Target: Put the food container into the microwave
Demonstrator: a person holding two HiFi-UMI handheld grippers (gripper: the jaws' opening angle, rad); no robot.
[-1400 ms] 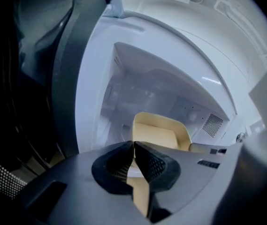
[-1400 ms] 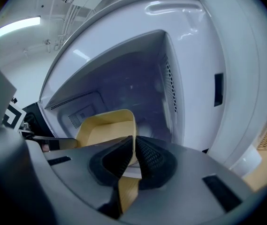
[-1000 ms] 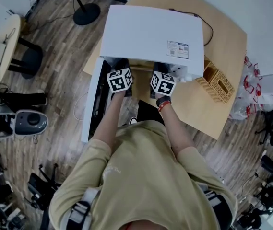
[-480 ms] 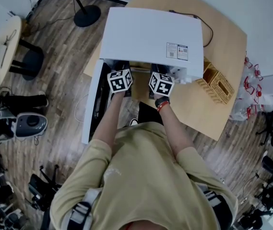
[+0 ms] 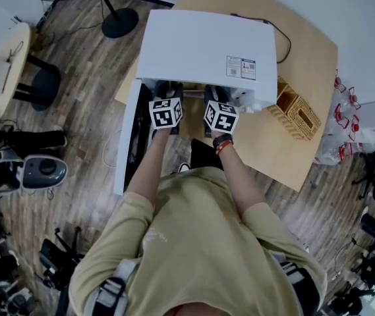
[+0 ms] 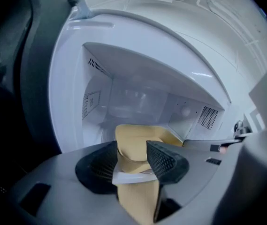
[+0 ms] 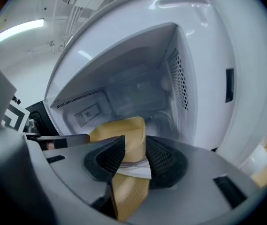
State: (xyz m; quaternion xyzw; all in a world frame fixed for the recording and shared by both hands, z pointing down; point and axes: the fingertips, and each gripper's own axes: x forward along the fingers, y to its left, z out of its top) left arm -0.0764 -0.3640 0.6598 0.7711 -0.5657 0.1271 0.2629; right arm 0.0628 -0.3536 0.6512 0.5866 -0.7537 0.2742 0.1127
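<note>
A tan food container (image 6: 135, 146) with a white rim hangs between both grippers at the mouth of the white microwave (image 5: 207, 48). My left gripper (image 6: 132, 161) is shut on its left edge, and my right gripper (image 7: 132, 159) is shut on its right edge, where the food container (image 7: 124, 135) shows against the open cavity. In the head view the marker cubes of the left gripper (image 5: 166, 112) and right gripper (image 5: 221, 116) sit just under the microwave's front edge, and the container itself is hidden there.
The microwave door (image 5: 129, 140) swings open to the left, beside my left arm. A wicker basket (image 5: 296, 114) stands on the wooden table (image 5: 306, 150) right of the microwave. A fan base (image 5: 118, 20) and a stool (image 5: 39, 84) stand on the floor at the left.
Both grippers have moved slightly forward toward the microwave opening with the container held between them.
</note>
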